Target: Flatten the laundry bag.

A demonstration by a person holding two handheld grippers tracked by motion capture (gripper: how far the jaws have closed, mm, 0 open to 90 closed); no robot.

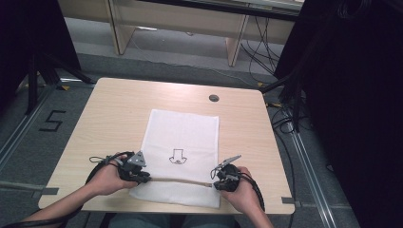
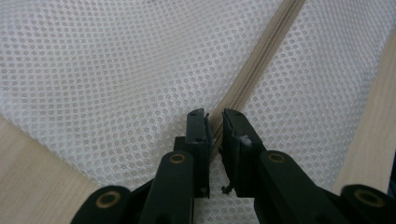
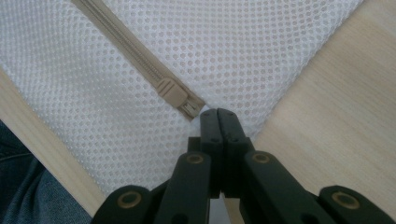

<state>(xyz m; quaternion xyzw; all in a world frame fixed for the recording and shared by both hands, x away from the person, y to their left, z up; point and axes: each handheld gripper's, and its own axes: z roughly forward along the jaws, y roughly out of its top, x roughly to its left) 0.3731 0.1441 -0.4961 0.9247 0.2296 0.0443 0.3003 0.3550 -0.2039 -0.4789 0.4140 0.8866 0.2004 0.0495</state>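
A white mesh bag (image 1: 183, 137) lies flat on the wooden table (image 1: 114, 118), with a black arrow print (image 1: 177, 156) in its middle. A beige zipper (image 1: 180, 180) runs across its near end. My left gripper (image 1: 147, 179) is at the zipper's left end. In the left gripper view its jaws (image 2: 215, 119) stand narrowly apart, pinching the zipper tape (image 2: 261, 56). My right gripper (image 1: 214, 184) is at the zipper's right end. In the right gripper view its jaws (image 3: 217, 112) are shut together at the tip of the pull tab on the beige slider (image 3: 175, 94).
A small round grommet (image 1: 214, 98) sits in the table top beyond the bag. Bare wood (image 3: 336, 93) flanks the bag on both sides. The table's near edge lies just behind both hands, and the person's jeans (image 3: 23, 186) show below it.
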